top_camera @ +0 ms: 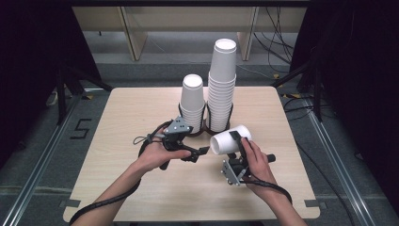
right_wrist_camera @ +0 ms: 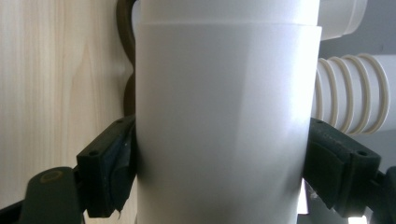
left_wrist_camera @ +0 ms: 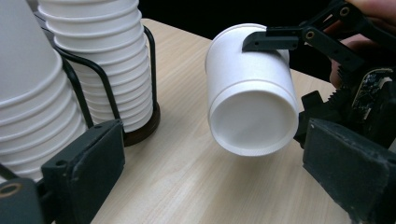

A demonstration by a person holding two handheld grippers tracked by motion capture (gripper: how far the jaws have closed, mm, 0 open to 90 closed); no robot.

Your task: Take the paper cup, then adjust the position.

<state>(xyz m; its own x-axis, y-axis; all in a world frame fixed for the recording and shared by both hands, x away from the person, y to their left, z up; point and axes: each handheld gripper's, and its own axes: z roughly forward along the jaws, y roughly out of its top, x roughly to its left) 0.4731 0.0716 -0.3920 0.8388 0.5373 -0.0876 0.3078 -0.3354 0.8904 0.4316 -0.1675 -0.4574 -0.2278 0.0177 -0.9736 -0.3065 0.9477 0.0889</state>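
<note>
A single white paper cup (top_camera: 227,140) lies on its side just above the table, its closed bottom towards my left gripper. My right gripper (top_camera: 234,144) is shut on the cup (right_wrist_camera: 224,93), with one pad on each side of its wall. In the left gripper view the cup's bottom (left_wrist_camera: 252,116) faces the camera, and one of the right gripper's fingers (left_wrist_camera: 280,39) lies over its top. My left gripper (top_camera: 197,154) is open a short way left of the cup, its pads (left_wrist_camera: 91,163) spread wide with nothing between them.
A black wire holder (top_camera: 204,129) at the middle of the wooden table (top_camera: 141,113) carries a short stack of white cups (top_camera: 192,101) and a taller stack (top_camera: 222,84). Both stacks stand just behind the grippers. Cables lie on the floor beyond the table.
</note>
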